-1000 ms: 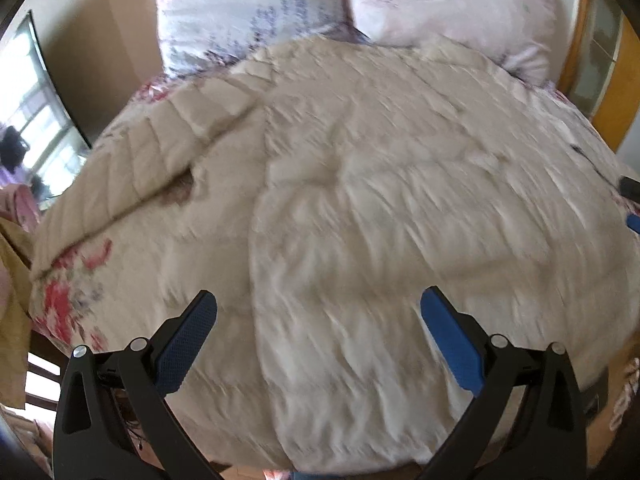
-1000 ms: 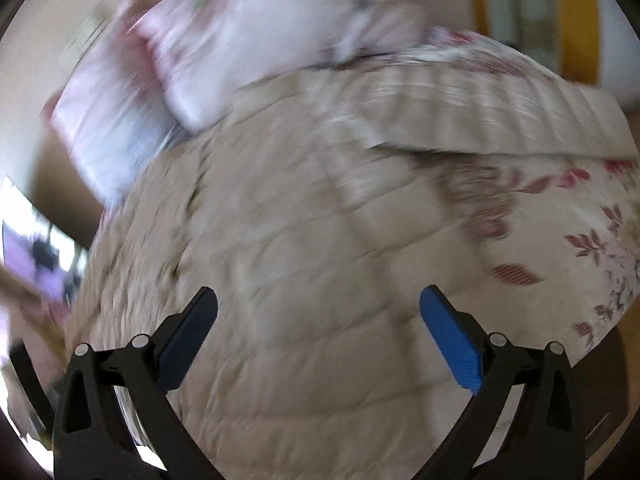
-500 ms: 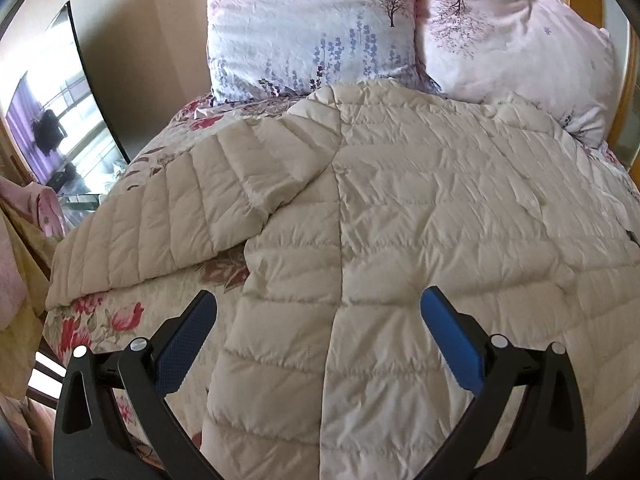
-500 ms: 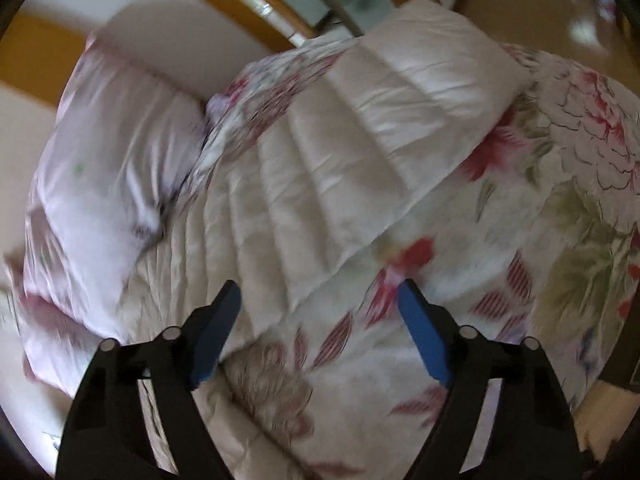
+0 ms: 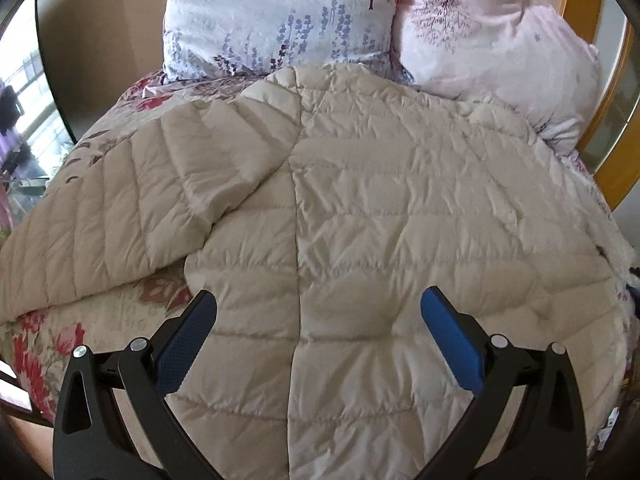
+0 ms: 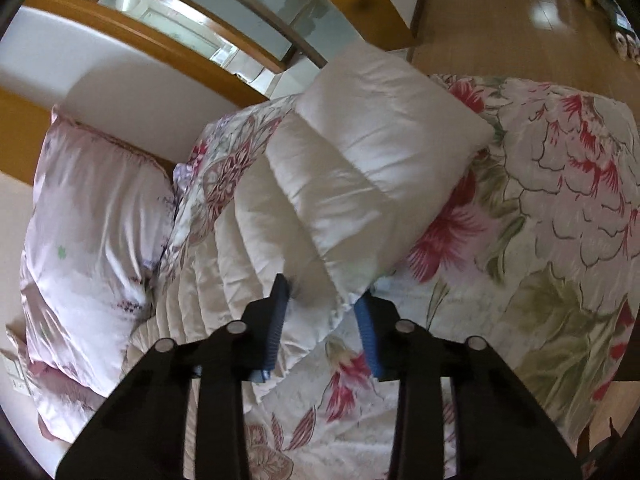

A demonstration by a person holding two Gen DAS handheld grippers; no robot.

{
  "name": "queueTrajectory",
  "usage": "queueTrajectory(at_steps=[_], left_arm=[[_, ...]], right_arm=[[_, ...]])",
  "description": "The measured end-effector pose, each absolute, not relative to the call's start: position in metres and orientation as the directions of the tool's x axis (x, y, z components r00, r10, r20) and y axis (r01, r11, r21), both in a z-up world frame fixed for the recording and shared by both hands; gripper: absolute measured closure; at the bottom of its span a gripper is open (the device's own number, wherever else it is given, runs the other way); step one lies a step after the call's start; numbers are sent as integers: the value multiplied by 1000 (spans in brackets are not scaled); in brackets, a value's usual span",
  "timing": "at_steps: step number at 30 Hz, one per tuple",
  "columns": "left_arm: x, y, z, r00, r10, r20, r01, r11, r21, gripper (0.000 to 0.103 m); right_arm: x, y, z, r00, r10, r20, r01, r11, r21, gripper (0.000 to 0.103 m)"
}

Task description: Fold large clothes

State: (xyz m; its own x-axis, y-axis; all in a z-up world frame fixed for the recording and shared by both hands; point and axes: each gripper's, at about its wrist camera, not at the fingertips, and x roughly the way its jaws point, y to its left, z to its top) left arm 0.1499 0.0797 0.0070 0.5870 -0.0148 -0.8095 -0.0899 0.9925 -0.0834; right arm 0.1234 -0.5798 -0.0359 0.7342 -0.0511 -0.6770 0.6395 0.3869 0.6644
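Floral bedspread (image 6: 560,208) carries the cream down jacket (image 5: 380,220), its sleeve (image 6: 360,184) mid-frame. Right hand-held gripper (image 6: 322,312) pinches the sleeve's edge; left hand-held gripper (image 5: 318,332) hovers released. Best carry the sleeve flat across the body.

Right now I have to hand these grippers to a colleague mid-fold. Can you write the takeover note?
Left gripper: open, holding nothing, hovering over the jacket's body.
Right gripper: shut on the sleeve, pinching its edge partway along; the cuff end lies flat on the floral bedspread.
The cream puffer jacket lies spread flat on the bed, its top toward the two pillows. The other sleeve stretches out to the left side.
Done: jacket laid out, one sleeve gripped.
Left: probably fold both sleeves in over the body, then fold the body itself.
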Motion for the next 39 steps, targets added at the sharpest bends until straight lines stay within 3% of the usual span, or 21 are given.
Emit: queueTrajectory(at_steps=[8, 9, 11, 13, 17, 21, 26, 30, 35, 39], left_arm=[[161, 86, 16, 631, -84, -771, -40, 989, -140, 1], [162, 87, 16, 636, -90, -766, -36, 989, -146, 1], [164, 89, 15, 637, -107, -764, -32, 986, -165, 1], [166, 92, 13, 634, -119, -764, -33, 983, -181, 1], [167, 100, 11, 634, -194, -749, -16, 965, -263, 1], [165, 106, 14, 650, -257, -715, 9, 943, -332, 1], [167, 111, 20, 667, -350, -658, 36, 897, -441, 1], [174, 111, 24, 651, -422, -631, 58, 856, -513, 1], [192, 113, 20, 614, -522, -592, 45, 772, -635, 1], [208, 110, 7, 577, -579, -576, 2, 707, -708, 1]], right_arm=[[114, -593, -29, 711, -131, -690, 683, 362, 635, 71], [114, -594, -26, 700, -155, -697, 696, 367, 617, 74], [119, -594, -19, 669, -204, -715, 723, 400, 563, 94], [127, -589, -6, 652, -250, -716, 731, 456, 507, 98], [144, -557, 37, 668, -355, -654, 702, 593, 395, 99], [163, -507, 81, 747, -374, -550, 599, 737, 312, 99], [178, -415, 116, 879, -201, -433, 331, 909, 251, 99], [186, -330, 122, 911, 22, -412, 63, 979, 192, 99], [199, -219, 92, 820, 247, -516, -207, 969, 134, 99], [206, -156, 51, 708, 307, -636, -318, 943, 101, 99]])
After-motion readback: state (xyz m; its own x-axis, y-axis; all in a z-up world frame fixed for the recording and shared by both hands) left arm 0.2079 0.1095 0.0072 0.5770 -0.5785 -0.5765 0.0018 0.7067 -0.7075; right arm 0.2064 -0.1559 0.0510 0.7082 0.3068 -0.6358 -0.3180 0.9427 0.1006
